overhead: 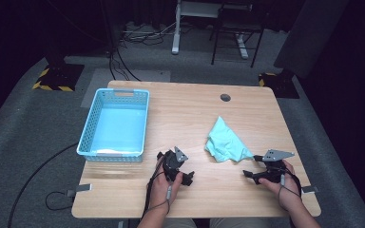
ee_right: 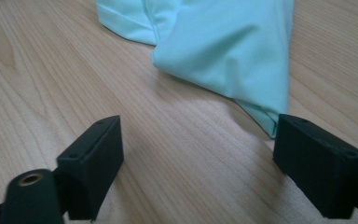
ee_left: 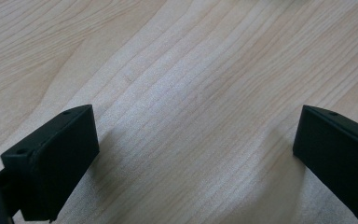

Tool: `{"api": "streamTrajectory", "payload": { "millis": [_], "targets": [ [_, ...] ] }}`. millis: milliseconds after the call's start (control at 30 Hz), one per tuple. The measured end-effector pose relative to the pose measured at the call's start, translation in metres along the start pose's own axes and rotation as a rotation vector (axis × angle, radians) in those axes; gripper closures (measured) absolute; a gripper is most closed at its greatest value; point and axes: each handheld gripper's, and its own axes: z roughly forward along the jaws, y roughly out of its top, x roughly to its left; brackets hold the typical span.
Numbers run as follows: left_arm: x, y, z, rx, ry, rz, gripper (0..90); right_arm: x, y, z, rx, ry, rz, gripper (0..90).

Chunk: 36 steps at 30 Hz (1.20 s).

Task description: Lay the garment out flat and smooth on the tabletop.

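From the high view, a crumpled mint-green cloth [overhead: 225, 141] lies on the pale wooden tabletop [overhead: 190, 118], right of a light-blue plastic basket [overhead: 115, 124], near the right tongs [overhead: 250, 174]. The left gripper view shows the left tongs [ee_left: 193, 158] spread wide over bare wood. In the right gripper view the right tongs gape wide beside the cloth's pointed corner, likely the best hold on such soft, light fabric.

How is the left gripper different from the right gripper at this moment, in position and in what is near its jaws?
The left gripper rests near the light blue perforated plastic basket; the right gripper rests beside the crumpled mint-green cloth. The left gripper looks onto bare light wooden table; the right gripper has a corner of the cloth just beyond one jaw. Both have their black jaws wide apart, holding nothing.
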Motion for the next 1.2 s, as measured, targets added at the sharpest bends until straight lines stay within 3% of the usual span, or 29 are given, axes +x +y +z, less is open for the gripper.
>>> {"api": "streamTrajectory", "payload": {
  "millis": [200, 700, 1200],
  "targets": [
    [0.004, 0.000, 0.000, 0.000, -0.004, 0.006, 0.1, 0.001, 0.003, -0.002, 0.009, 0.025, -0.015, 28.3],
    [0.006, 0.001, 0.001, -0.002, -0.008, 0.007, 0.2, 0.007, 0.030, -0.010, -0.011, 0.022, -0.031, 29.5],
    [0.007, 0.001, 0.001, -0.001, -0.003, 0.008, 0.2, 0.002, 0.061, 0.002, -0.040, 0.022, -0.060, 30.3]
  ]
}}
